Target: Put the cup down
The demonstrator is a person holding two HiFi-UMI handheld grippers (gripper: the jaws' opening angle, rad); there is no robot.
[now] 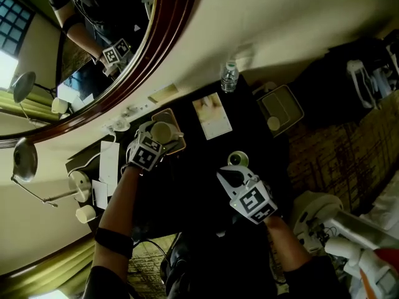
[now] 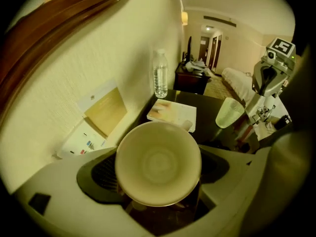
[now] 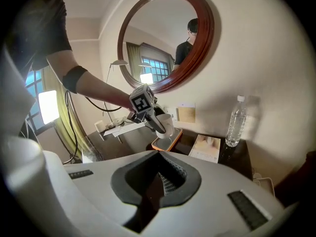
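A cream cup (image 2: pixel 158 154) sits between the jaws of my left gripper (image 2: pixel 158 174), and I look straight down into its bare inside. In the head view that left gripper (image 1: pixel 156 139) has the cup (image 1: pixel 163 129) over a small orange-rimmed tray (image 1: pixel 179 143) on the dark desk. From the right gripper view the cup (image 3: pixel 166 125) hangs just over the tray (image 3: pixel 168 143); I cannot tell whether they touch. My right gripper (image 1: pixel 223 177) is shut with nothing in it, close to a pale glass (image 1: pixel 237 159).
A water bottle (image 1: pixel 229 76) and a booklet (image 1: pixel 212 116) stand at the desk's far side, by the wall. A white square device (image 1: pixel 280 108) lies to the right. A round wood-framed mirror (image 1: pixel 168 36) hangs above, and a desk lamp (image 1: pixel 80 182) and papers (image 1: pixel 109 161) are at the left.
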